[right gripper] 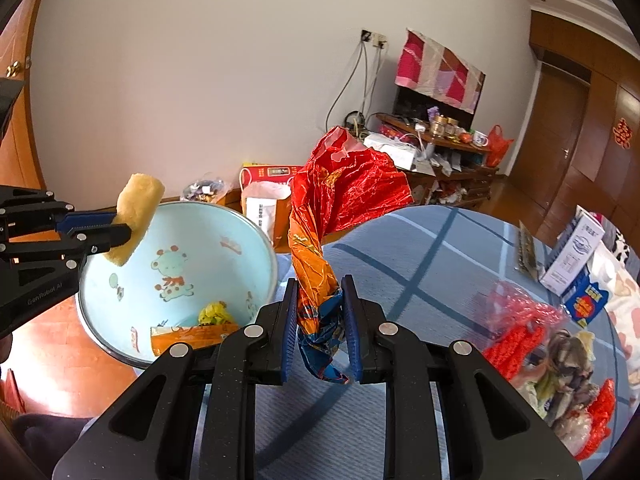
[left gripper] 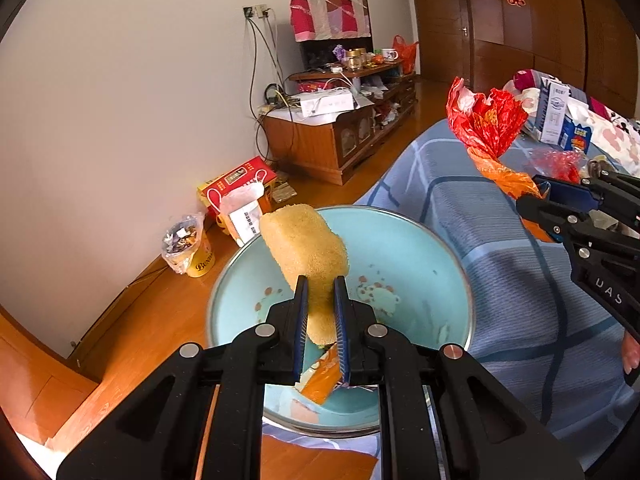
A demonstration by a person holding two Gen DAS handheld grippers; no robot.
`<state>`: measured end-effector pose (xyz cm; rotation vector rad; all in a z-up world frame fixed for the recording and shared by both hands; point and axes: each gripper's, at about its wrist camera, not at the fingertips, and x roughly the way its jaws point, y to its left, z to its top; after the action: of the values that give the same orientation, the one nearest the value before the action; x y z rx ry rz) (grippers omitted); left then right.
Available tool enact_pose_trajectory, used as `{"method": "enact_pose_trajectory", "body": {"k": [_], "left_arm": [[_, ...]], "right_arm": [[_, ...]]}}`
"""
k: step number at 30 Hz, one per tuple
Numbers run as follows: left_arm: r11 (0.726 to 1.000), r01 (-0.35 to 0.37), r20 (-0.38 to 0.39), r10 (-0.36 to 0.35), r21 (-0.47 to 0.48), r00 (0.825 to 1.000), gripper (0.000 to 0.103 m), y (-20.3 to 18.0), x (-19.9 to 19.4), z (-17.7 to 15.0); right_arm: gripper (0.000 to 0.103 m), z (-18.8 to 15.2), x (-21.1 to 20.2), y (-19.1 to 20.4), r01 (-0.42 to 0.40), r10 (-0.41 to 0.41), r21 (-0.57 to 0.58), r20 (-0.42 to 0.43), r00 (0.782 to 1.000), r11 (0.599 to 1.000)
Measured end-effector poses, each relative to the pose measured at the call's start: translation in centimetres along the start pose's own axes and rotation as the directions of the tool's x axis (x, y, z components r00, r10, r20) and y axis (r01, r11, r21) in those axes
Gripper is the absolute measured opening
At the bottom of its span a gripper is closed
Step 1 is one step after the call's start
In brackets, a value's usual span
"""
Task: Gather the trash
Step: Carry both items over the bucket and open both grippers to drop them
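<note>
Now two pieces of trash are up in the air, one per gripper. One yellow sponge (left gripper: 306,248) sits clamped between the jaws of the left gripper (left gripper: 321,320), which are narrow and press on its lower end; the sponge hangs over the one pale blue basin (left gripper: 424,248), tilted toward its far rim. One crumpled red and orange wrapper (right gripper: 340,196) is pinched by its twisted tail in the right gripper (right gripper: 320,332), jaws likewise narrow and closed on it; it stands up above the near edge of the bed (right gripper: 420,264), just beside the basin's rim.

Inside the basin lie two more scraps: one orange sachet (right gripper: 188,338) against the near wall and one crumpled yellow wrapper (right gripper: 214,312) just behind it. The basin's inner wall bears cartoon bear prints.

On the bed's blue checked cover, toward its right edge, one heap of mixed litter (right gripper: 560,368) with red netting lies near one white and blue carton (right gripper: 576,260).

On the wooden floor beyond the basin, along the wall, stand one red box (left gripper: 240,180), one white bag (left gripper: 244,212) before it, and one yellow cup (left gripper: 192,248) stuffed with wrappers. One low wooden cabinet (left gripper: 320,140), cluttered on top, stands further along the wall.
</note>
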<state>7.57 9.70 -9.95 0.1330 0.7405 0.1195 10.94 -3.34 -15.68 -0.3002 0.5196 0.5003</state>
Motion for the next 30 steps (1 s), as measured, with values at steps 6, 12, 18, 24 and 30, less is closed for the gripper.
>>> {"method": "enact_pose_trajectory", "body": {"k": [6,12,18,24,30], "left_arm": [[1.000,-0.017,0.004,0.017,-0.022,1.000,0.013,0.9,0.0,0.0],[0.999,-0.032,0.000,0.032,-0.025,0.999,0.013,1.5,0.1,-0.1],[0.999,-0.033,-0.008,0.033,-0.042,0.999,0.013,2.0,0.4,-0.3],[0.999,-0.018,-0.012,0.017,-0.046,1.000,0.015,1.7,0.6,-0.2],[0.999,0.016,-0.011,-0.016,-0.034,1.000,0.022,1.3,0.8,-0.4]], "right_arm": [[0.022,0.2,0.6,1.4,-0.020,0.020,-0.028,-0.001,1.000,0.999],[0.022,0.3,0.9,2.6,-0.034,0.034,-0.052,-0.008,0.999,0.998],[0.022,0.4,1.1,3.4,-0.050,0.049,-0.070,-0.011,0.999,0.996],[0.024,0.4,1.2,4.0,-0.068,0.067,-0.082,-0.015,0.998,0.994],[0.036,0.4,1.1,4.0,-0.092,0.092,-0.070,-0.007,0.996,0.993]]}}
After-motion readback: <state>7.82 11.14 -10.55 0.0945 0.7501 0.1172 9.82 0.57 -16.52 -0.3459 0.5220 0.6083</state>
